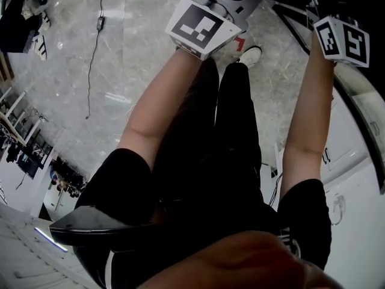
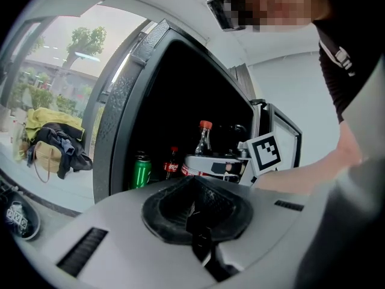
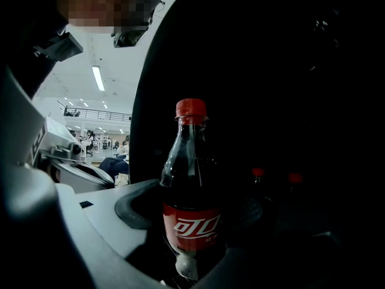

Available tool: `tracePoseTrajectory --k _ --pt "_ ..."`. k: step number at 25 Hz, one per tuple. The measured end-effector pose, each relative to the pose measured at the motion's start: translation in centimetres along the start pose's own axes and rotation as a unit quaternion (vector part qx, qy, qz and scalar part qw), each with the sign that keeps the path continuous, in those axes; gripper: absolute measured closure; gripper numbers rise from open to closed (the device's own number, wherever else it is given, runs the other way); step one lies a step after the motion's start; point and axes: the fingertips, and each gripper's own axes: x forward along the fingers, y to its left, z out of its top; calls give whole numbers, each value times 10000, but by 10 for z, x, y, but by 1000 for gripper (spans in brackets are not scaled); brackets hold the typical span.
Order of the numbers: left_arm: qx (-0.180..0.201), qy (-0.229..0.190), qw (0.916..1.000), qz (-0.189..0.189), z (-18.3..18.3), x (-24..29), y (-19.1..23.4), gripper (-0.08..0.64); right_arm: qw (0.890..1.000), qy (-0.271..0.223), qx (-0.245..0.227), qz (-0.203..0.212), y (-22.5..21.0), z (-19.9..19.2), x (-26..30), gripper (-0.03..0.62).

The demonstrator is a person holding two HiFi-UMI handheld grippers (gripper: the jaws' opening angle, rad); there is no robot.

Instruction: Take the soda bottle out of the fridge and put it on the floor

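Observation:
The soda bottle [image 3: 191,212], dark cola with a red cap and a red label, stands upright between the jaws of my right gripper [image 3: 198,224], and the pads close on its lower body. In the left gripper view the same bottle [image 2: 204,138] rises above the right gripper [image 2: 201,164] at the mouth of the open, dark fridge [image 2: 180,89]. My left gripper [image 2: 194,206] is held back from the fridge, with its jaws shut and nothing in them. The head view shows only both arms and the marker cubes [image 1: 201,26], not the jaws.
Inside the fridge stand a green can [image 2: 139,170], a small cola bottle [image 2: 172,164] and two more red-capped bottles [image 3: 257,173]. A pile of clothes and a bag [image 2: 54,143] lie left of the fridge. A cable [image 1: 93,53] runs over the marble floor [image 1: 138,53].

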Motion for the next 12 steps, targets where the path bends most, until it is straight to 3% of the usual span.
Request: tracePoseTrajectory --k 12 --pt "98 -117 9992 366 -17 -45 6 555 9974 -235 195 656 83 2 -34 272"
